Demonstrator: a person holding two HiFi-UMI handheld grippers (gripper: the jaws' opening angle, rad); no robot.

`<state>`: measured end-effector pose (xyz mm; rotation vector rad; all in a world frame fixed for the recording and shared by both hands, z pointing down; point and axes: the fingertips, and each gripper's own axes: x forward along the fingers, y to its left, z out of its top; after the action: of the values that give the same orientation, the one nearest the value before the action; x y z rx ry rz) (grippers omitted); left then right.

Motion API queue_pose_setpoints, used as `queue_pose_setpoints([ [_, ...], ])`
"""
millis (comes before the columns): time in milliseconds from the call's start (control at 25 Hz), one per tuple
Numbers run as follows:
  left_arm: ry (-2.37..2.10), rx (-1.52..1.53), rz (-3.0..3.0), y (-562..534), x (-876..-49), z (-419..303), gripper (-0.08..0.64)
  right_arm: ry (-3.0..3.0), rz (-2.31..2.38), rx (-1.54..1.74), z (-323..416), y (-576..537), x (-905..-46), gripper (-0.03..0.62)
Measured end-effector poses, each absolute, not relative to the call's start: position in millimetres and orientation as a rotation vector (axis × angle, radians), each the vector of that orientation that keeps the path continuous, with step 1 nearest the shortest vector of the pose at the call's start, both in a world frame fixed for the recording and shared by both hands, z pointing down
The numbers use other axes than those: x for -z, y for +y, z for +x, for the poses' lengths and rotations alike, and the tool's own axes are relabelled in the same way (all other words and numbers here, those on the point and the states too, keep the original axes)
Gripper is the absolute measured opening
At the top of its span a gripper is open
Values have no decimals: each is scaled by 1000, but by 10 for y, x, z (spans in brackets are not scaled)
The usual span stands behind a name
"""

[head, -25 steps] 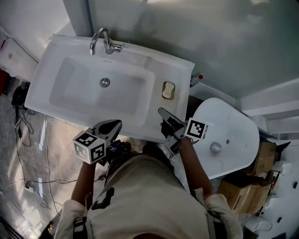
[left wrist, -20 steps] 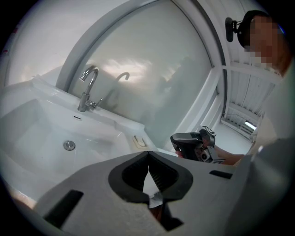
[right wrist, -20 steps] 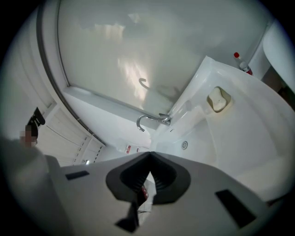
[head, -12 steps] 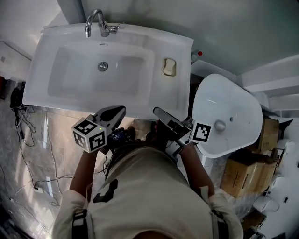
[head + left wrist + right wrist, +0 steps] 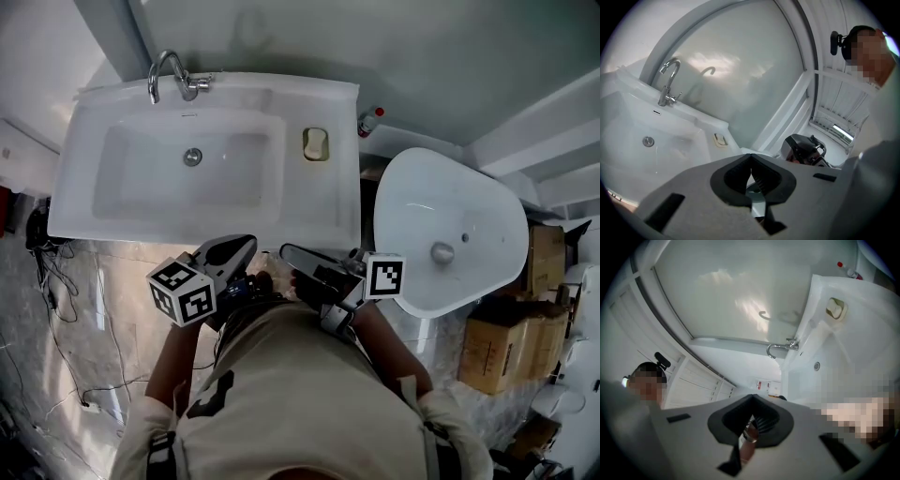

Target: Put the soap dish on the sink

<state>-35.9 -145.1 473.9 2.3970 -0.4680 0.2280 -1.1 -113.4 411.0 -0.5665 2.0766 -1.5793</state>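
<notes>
Judged from how things lie, the placing step looks done. The soap dish (image 5: pixel 316 143) rests on the flat deck of the sink (image 5: pixel 202 225), ahead of the right gripper (image 5: pixel 287 252) and well apart from it, on the ledge beside the basin; neither tool touches it. The right gripper is held close to the person's body, short of the sink's front edge, its jaws pressed together with nothing pinched between the pads. The left gripper (image 5: pixel 243 246) sits just beside it, likewise drawn in to the torso, jaws closed on nothing; the faucet (image 5: pixel 169 75) stands far ahead of it and to its left. What remains, I judge, is at most a check that the dish lies settled. If it needed straightening, the right gripper would have to spread its jaws and reach forward over the front ledge to the dish's short sides. The dish shows small in every view, so whether it holds soap or sits quite square to the rim cannot be told. The person's hands are mostly hidden under the grippers and the torso. In the right gripper view a small shiny ring shows through the gap below the closed pads; what it is cannot be made out.
</notes>
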Motion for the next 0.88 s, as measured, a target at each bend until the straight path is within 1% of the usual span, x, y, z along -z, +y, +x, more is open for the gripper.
queue_pose_setpoints([
  [240,-479,-251,2444,-1313,-4562,-3,18,2031,-555,1553,460,-859,-3992,11],
  [400,-522,-265,2453,-1166,-4521,84,18,2028,-556,1546,648,-637,-3989,11],
  [640,-551,-303,2446,-886,-4585,184,18,2030,-532,1575,740,-440,-4053,9],
  [880,-623,-363,2446,-659,-4659,63,18,2083,-467,1632,624,-279,-4090,9],
])
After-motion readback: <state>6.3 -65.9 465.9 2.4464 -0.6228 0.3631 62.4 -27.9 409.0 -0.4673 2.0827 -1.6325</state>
